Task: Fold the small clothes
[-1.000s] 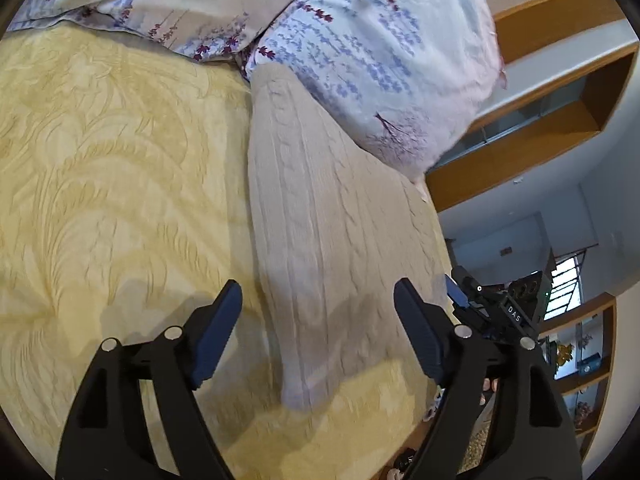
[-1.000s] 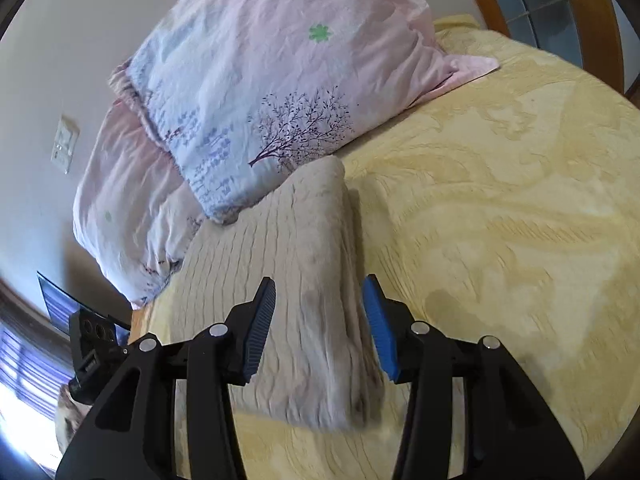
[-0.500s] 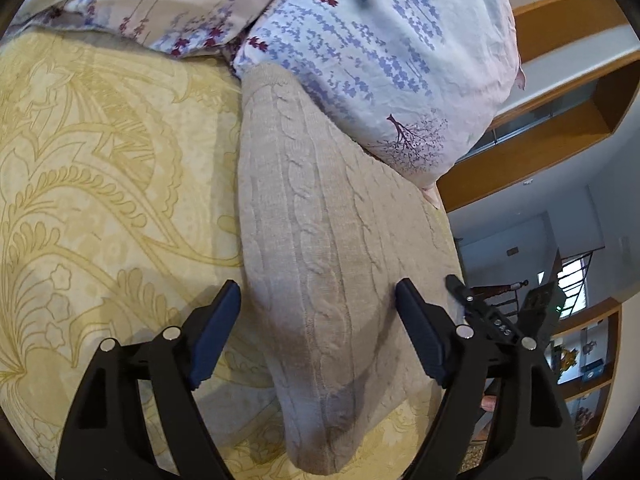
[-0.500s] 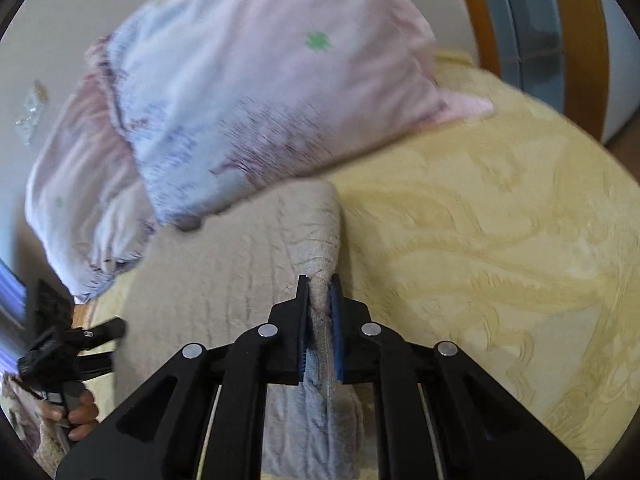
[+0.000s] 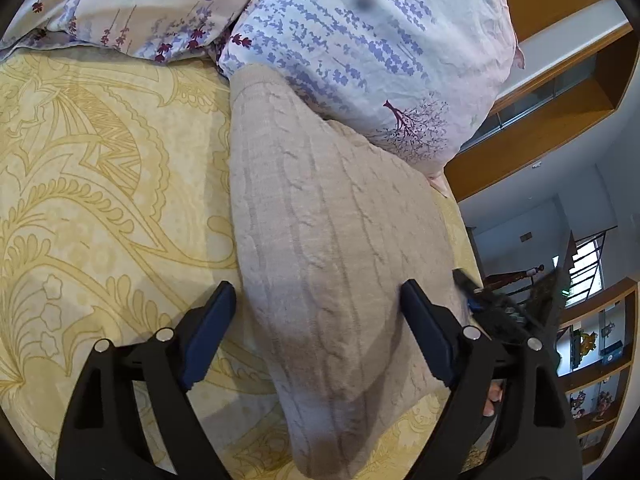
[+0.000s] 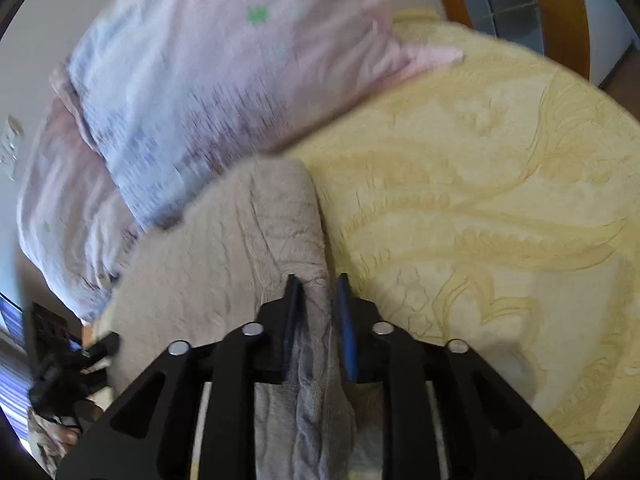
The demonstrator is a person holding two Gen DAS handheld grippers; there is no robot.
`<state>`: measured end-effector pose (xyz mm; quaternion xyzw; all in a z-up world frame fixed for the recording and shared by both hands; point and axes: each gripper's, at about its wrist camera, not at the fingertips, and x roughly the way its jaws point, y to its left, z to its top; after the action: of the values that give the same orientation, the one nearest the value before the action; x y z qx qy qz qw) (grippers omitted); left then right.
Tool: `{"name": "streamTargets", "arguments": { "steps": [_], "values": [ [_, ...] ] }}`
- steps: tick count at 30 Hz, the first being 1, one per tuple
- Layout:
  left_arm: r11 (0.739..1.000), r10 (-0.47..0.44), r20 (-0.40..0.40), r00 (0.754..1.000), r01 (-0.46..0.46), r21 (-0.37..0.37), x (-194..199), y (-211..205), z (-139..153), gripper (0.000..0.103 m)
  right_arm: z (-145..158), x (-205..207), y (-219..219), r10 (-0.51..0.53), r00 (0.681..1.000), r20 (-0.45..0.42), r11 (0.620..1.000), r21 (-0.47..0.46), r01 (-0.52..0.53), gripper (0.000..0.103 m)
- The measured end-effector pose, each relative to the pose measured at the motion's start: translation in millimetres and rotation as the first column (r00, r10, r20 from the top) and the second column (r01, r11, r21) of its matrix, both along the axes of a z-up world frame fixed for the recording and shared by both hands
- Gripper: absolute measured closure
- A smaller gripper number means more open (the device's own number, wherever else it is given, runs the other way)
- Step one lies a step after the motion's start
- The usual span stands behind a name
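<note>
A beige cable-knit sweater lies folded lengthwise on the yellow bedspread, its far end against the pillows. My left gripper hovers over the sweater's near end. Its jaws straddle the fabric wide apart and are still opening, with neither pad pressing on it. In the right wrist view the sweater shows a raised fold along its right edge. My right gripper has that fold between its jaws, which are opening, and a thin gap shows at the right pad.
Two floral pillows lean at the head of the bed, touching the sweater's far end. A wooden headboard stands behind. Wooden shelves and a room with a window lie beyond the bed's right edge. Patterned bedspread stretches to the right.
My left gripper slid forward over the sweater's near end and its jaws widened a little. My right gripper shut on the sweater's right fold, then its jaws parted again.
</note>
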<state>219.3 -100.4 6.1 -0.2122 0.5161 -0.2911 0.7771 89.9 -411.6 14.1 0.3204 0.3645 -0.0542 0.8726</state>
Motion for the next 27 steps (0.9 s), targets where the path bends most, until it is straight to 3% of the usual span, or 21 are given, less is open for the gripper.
{"name": "streamTargets", "arguments": {
  "steps": [4, 9, 11, 14, 17, 27],
  "values": [
    [1.0, 0.003, -0.011, 1.0, -0.003, -0.003, 1, 0, -1, 0.019, 16, 1, 16, 0.059, 0.997, 0.057, 0.998, -0.027, -0.057, 0.071],
    [1.0, -0.006, -0.001, 1.0, 0.006, 0.011, -1, -3, 0, 0.018, -14, 25, 32, 0.123, 0.99, -0.072, 0.992, -0.026, -0.125, 0.056],
    [1.0, -0.011, -0.002, 1.0, 0.011, 0.016, 0, -5, 0, 0.017, -14, 27, 33, 0.135, 0.988, -0.072, 0.99, -0.033, -0.138, 0.052],
    [1.0, -0.015, 0.007, 1.0, 0.015, 0.024, 0, -5, 2, 0.017, -5, 26, 16, 0.143, 0.989, -0.047, 0.987, 0.086, -0.139, 0.046],
    [0.998, -0.027, 0.027, 0.999, 0.025, 0.05, 1, -7, 6, 0.013, 3, 21, -9, 0.092, 0.996, -0.003, 0.977, 0.191, -0.09, 0.026],
    [0.995, -0.073, 0.023, 0.997, 0.071, 0.07, 8, -13, 2, 0.011, -31, 47, -22, 0.159, 0.981, -0.111, 0.938, 0.328, -0.115, 0.025]
  ]
}}
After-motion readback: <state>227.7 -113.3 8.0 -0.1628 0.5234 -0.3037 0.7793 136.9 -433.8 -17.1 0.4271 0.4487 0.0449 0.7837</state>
